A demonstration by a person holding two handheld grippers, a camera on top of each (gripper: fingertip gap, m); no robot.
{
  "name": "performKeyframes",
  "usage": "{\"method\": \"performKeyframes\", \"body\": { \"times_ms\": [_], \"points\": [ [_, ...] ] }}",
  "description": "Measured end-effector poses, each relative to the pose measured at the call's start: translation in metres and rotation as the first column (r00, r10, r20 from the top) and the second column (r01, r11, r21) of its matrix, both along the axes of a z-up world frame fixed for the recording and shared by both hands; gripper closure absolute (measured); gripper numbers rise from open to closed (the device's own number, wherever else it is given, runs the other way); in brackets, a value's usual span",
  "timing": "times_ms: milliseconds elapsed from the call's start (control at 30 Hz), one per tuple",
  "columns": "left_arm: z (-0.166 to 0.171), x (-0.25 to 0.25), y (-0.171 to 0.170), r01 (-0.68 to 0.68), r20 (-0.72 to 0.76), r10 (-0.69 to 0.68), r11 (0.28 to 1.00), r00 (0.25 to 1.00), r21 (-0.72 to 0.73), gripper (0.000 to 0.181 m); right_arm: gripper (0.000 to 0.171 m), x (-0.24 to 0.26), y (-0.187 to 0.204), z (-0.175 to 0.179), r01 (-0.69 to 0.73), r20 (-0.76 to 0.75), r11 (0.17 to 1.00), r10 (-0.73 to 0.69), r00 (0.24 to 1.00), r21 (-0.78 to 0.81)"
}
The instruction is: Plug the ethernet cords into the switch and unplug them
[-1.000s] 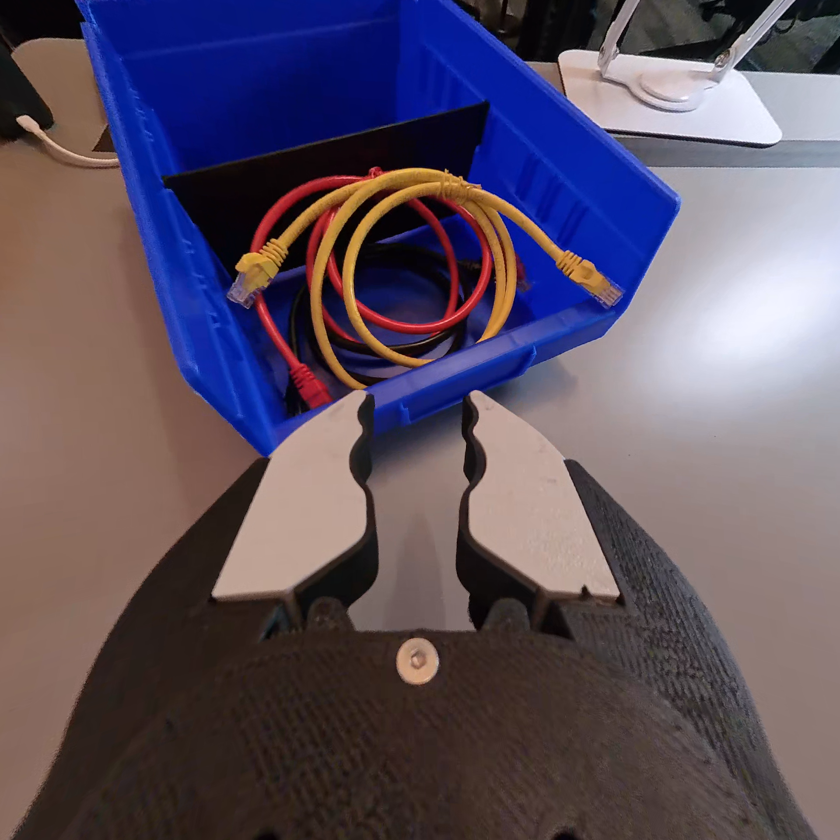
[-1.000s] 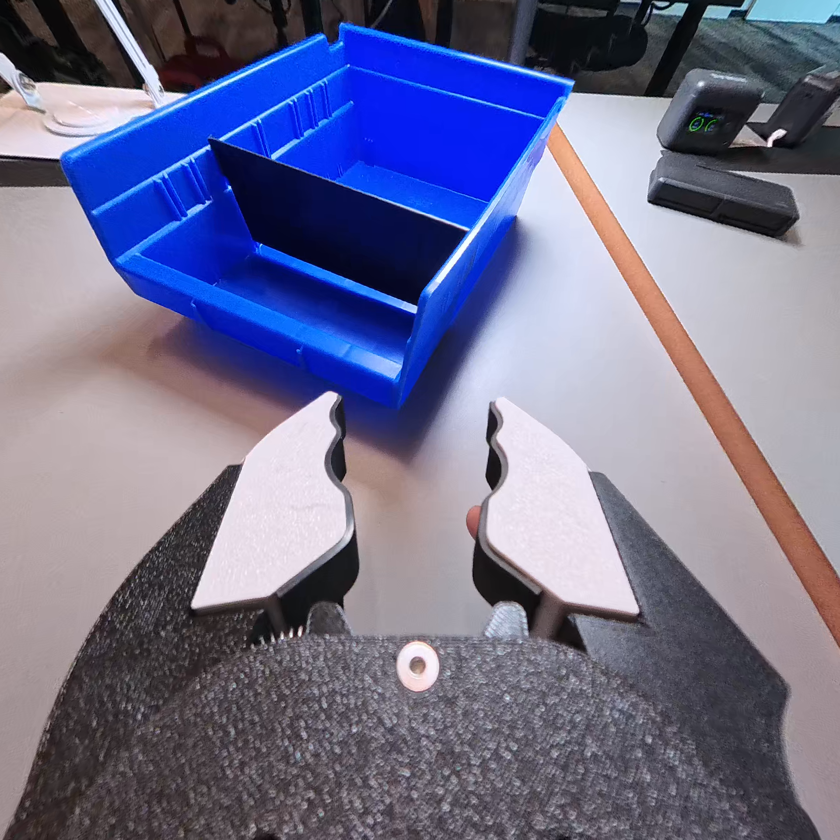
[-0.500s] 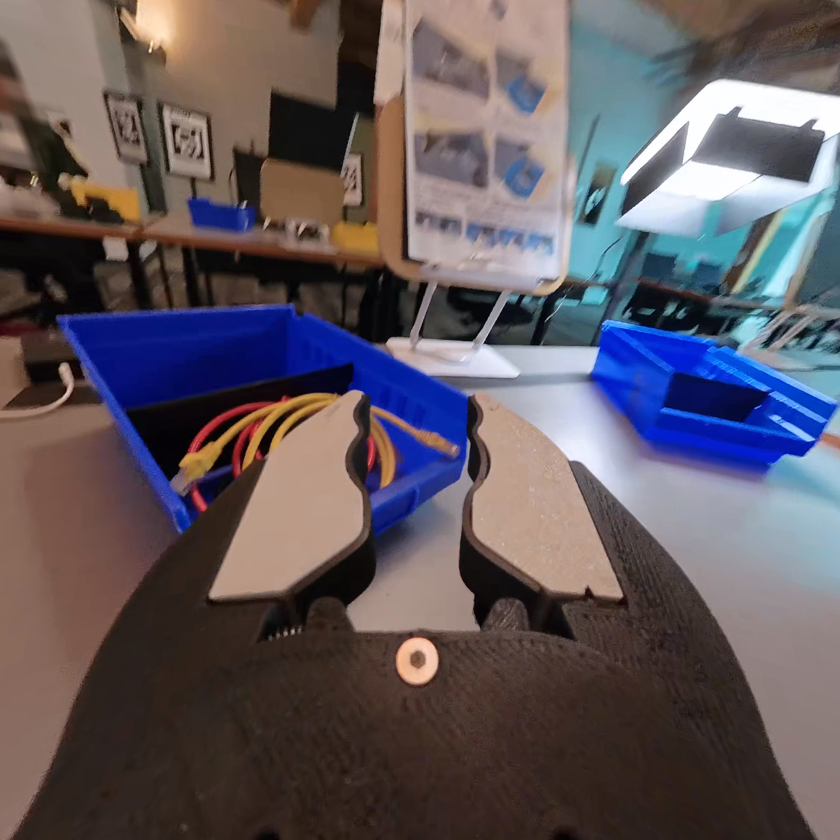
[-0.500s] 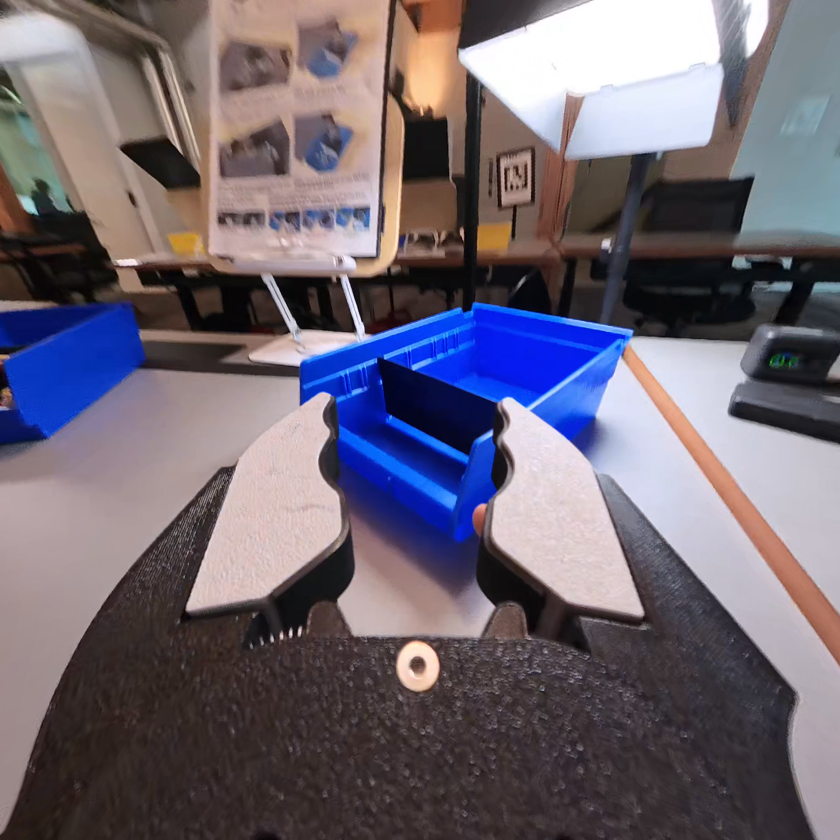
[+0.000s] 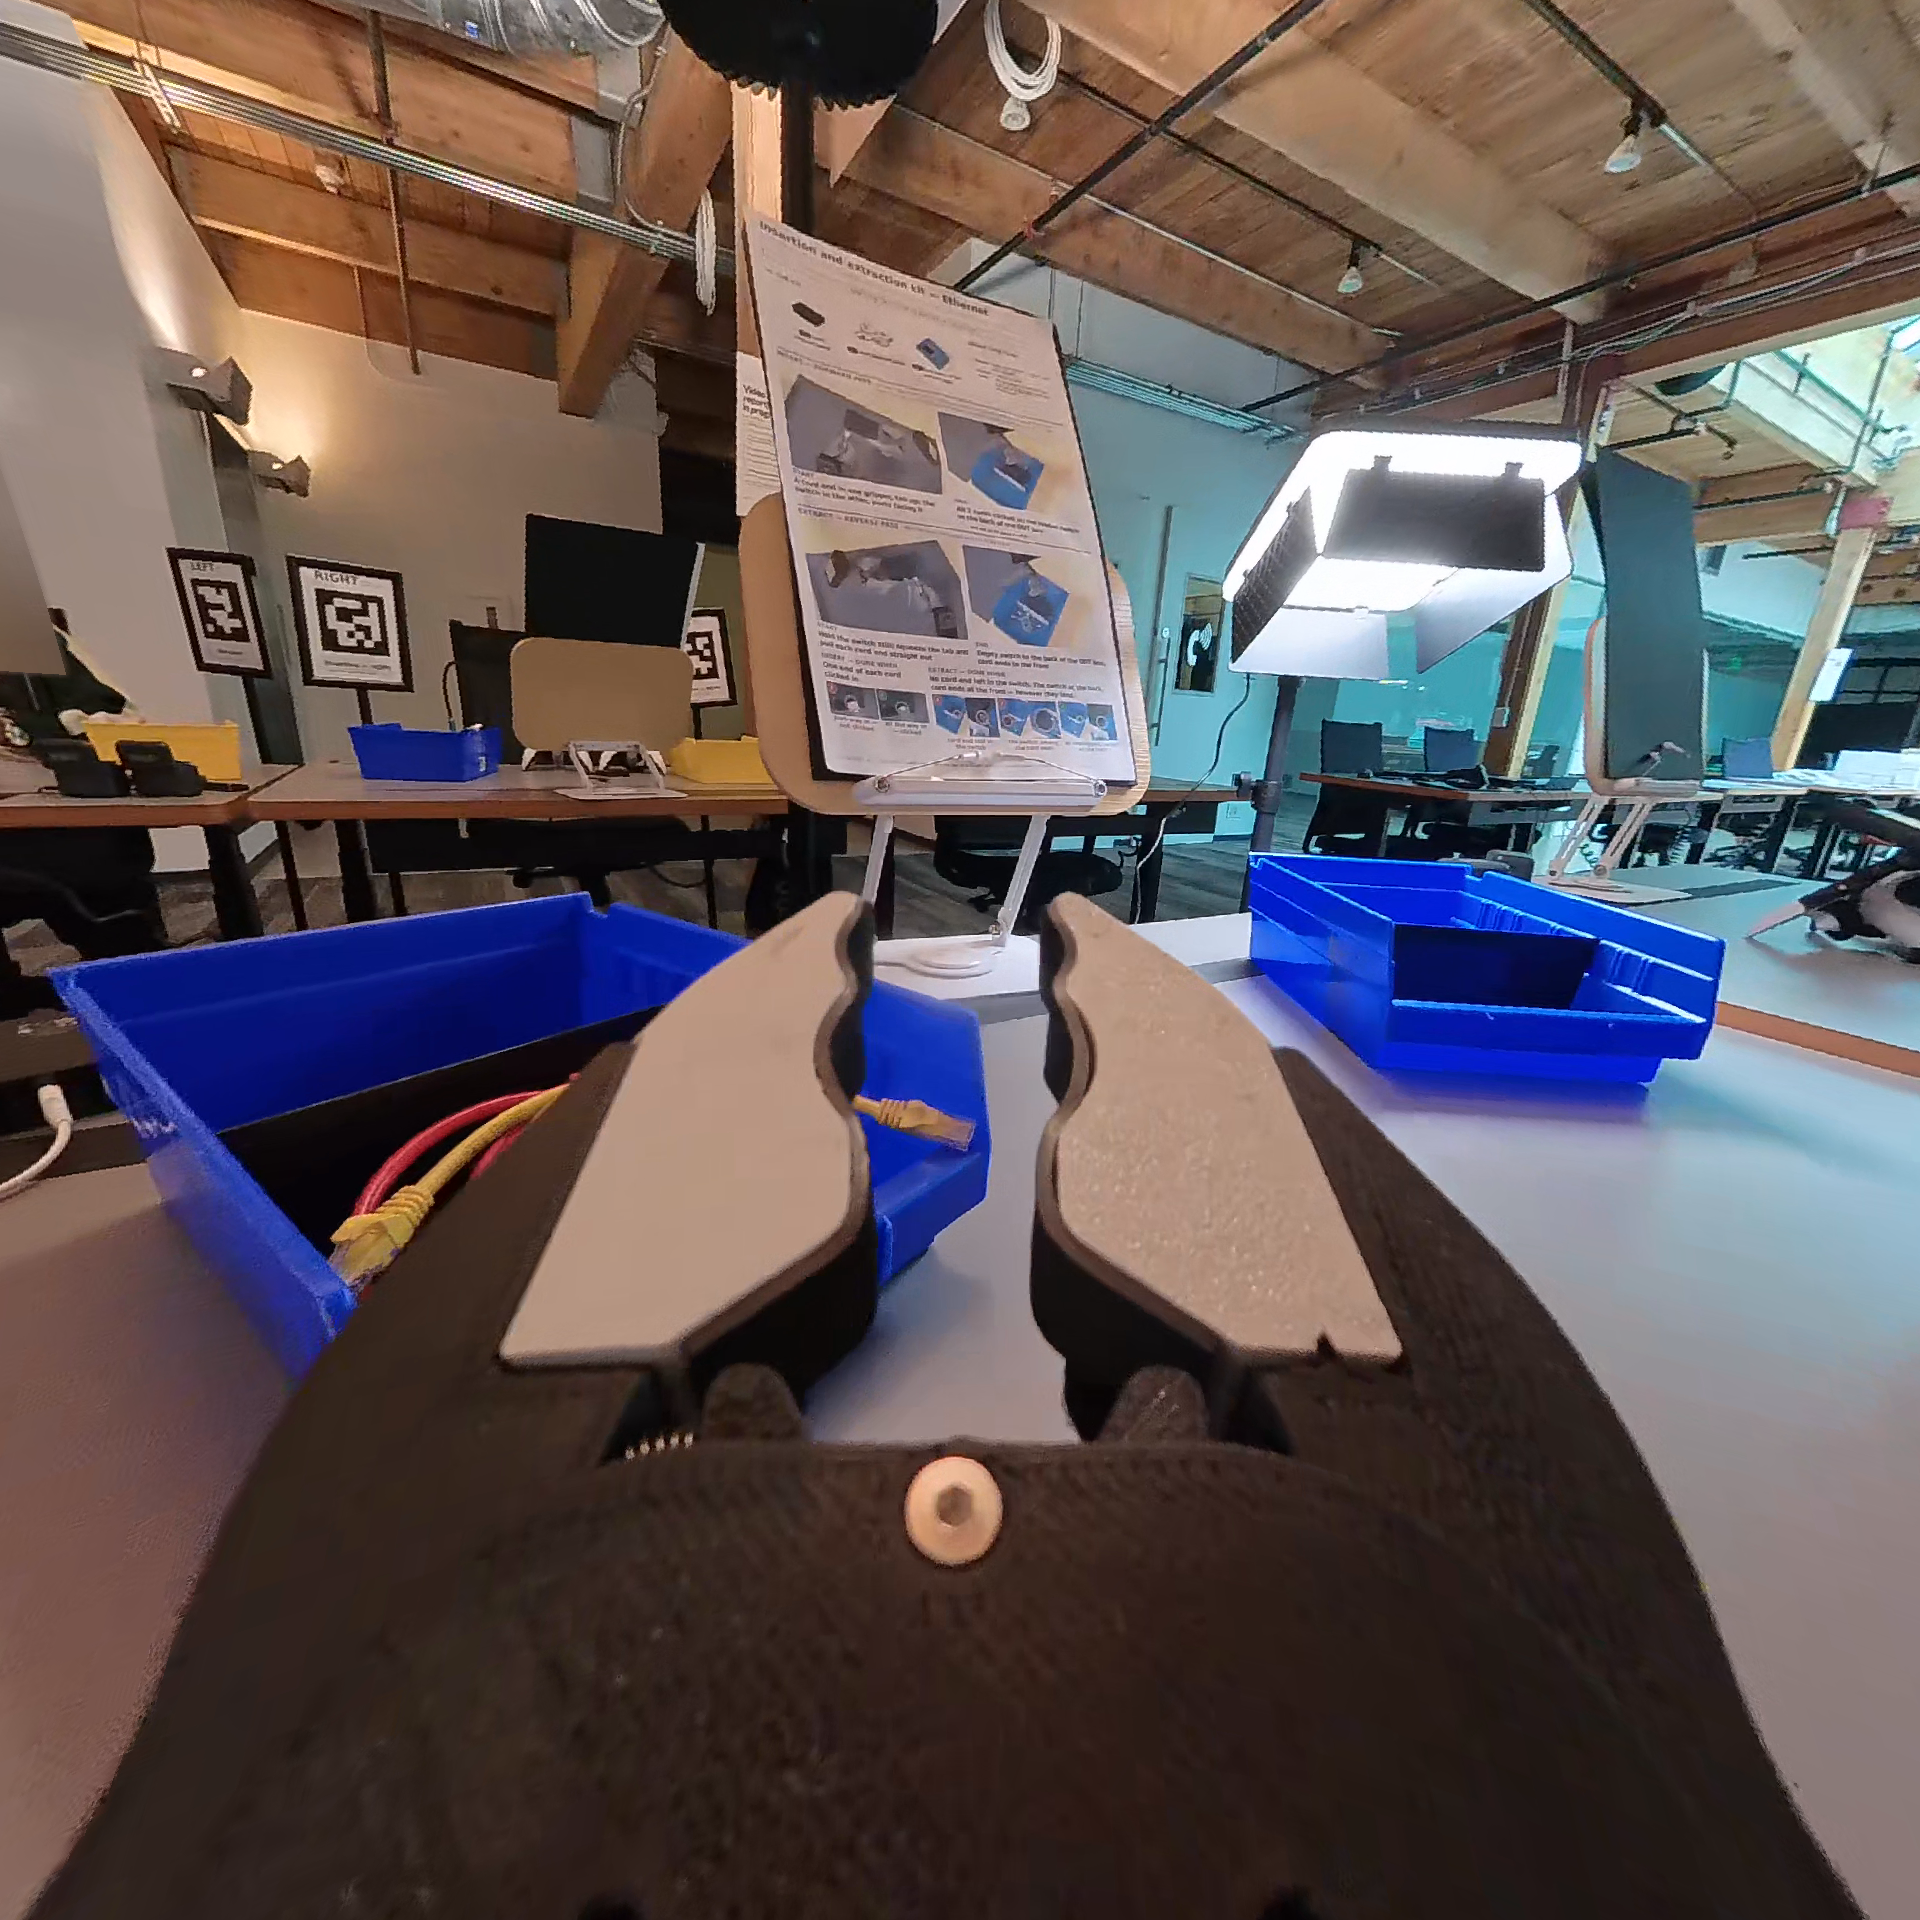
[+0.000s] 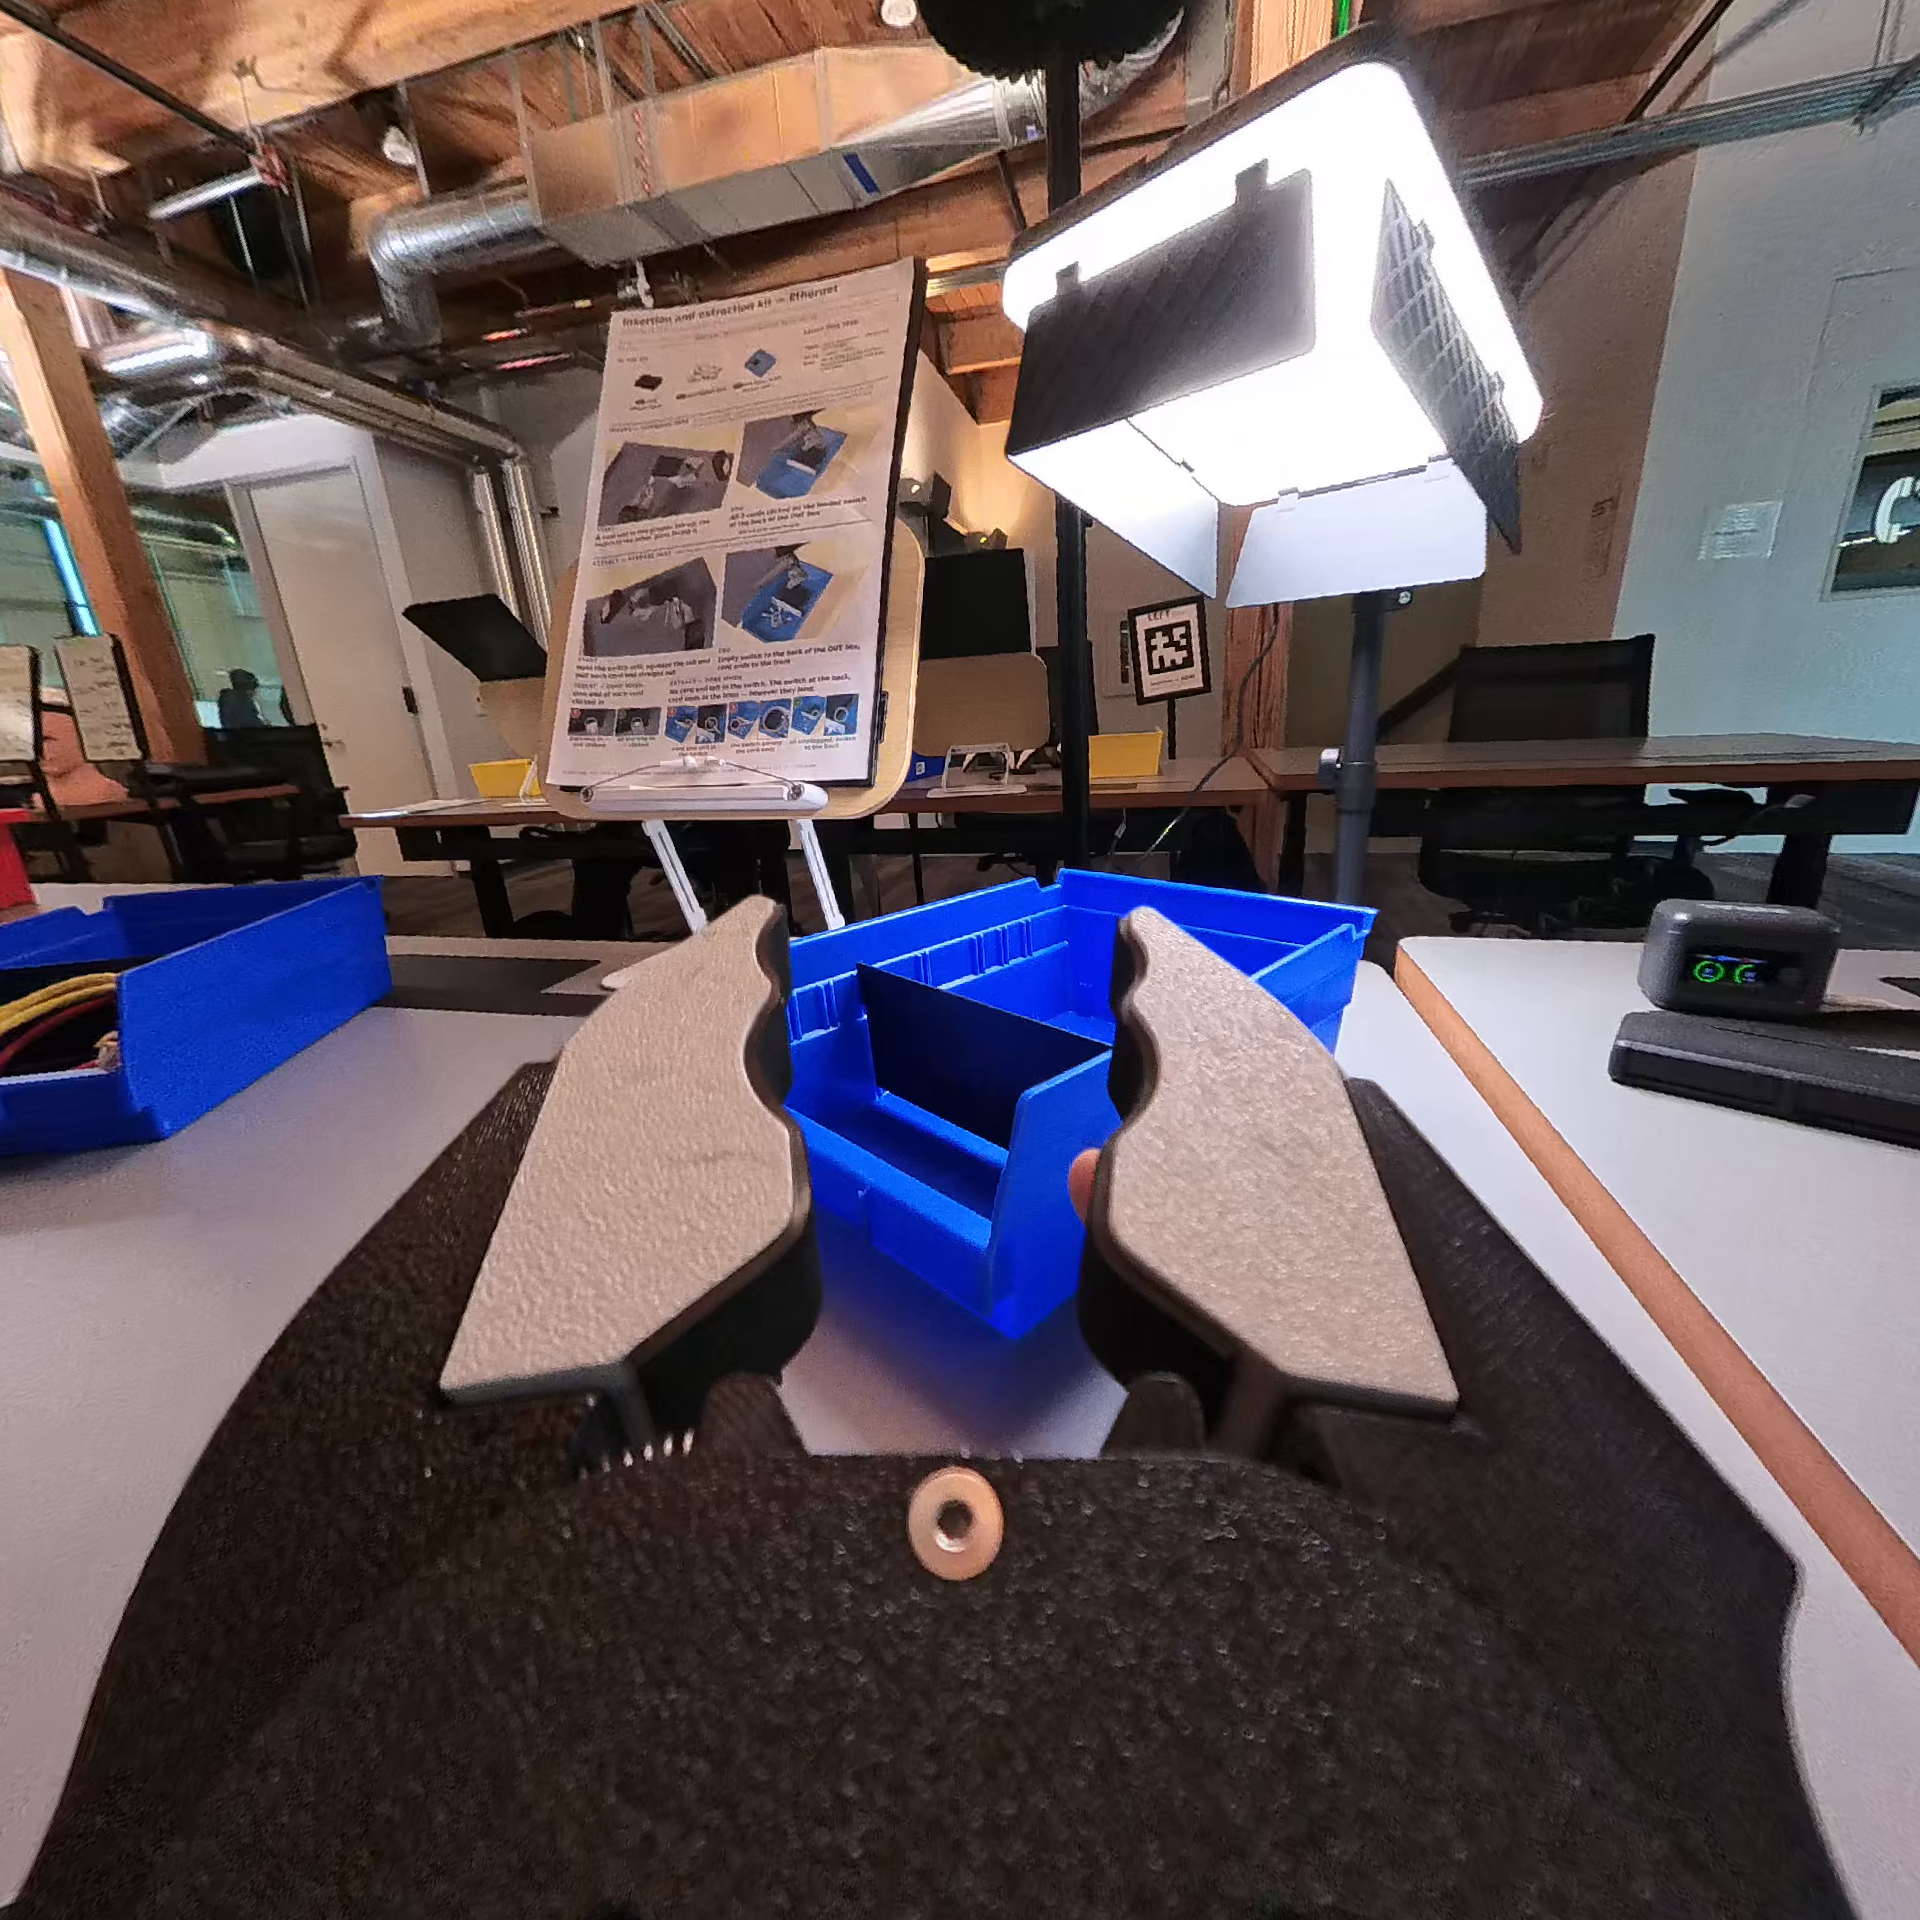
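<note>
A blue bin (image 5: 312, 997) at the left holds coiled yellow (image 5: 395, 1221) and red (image 5: 436, 1138) ethernet cords in front of a black divider. One yellow plug (image 5: 920, 1120) pokes over the bin's front edge. My left gripper (image 5: 951, 935) is open and empty, held level just before this bin. A second blue bin (image 6: 1049, 1164) with a black divider (image 6: 966, 1049) looks empty. My right gripper (image 6: 945, 930) is open and empty, held level in front of it. The cord bin also shows in the right wrist view (image 6: 208, 997). No switch is in view.
A paper instruction sheet on a white stand (image 5: 935, 582) stands behind the bins. A lit panel lamp (image 6: 1268, 395) hangs at the back right. A grey charging case (image 6: 1735, 956) and a black flat device (image 6: 1766, 1070) lie on the adjoining table beyond an orange edge strip (image 6: 1621, 1226).
Both grippers have tilted up from looking down into the bins to looking level across the table. Both stay open and empty.
</note>
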State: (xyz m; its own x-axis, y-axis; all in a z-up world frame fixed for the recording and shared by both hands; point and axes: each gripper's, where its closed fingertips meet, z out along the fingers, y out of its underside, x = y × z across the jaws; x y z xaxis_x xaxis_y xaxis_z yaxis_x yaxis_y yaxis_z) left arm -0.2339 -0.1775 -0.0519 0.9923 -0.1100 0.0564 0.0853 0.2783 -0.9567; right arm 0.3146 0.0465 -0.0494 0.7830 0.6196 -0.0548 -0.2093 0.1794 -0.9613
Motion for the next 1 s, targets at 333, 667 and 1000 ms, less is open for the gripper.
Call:
{"method": "performKeyframes", "body": {
  "times_ms": [333, 667, 1000],
  "points": [
    [-0.004, -0.008, -0.002, 0.000, 0.026, 0.000, 1.000, 1.000, 0.000, 0.153, 0.113, -0.009, -0.003, -0.004, -0.064, 0.007, 0.998, 0.064, 0.998, -0.013],
    [-0.007, -0.005, 0.001, 0.038, 0.043, -0.037, 0.999, 0.998, -0.018, 0.152, 0.112, -0.023, -0.012, -0.005, -0.156, 0.024, 0.988, 0.156, 0.988, -0.003],
    [-0.007, -0.005, 0.005, 0.021, 0.032, -0.020, 0.999, 0.999, -0.030, 0.157, 0.113, -0.021, -0.010, -0.004, -0.130, 0.022, 0.992, 0.130, 0.991, -0.003]
  ]
}}
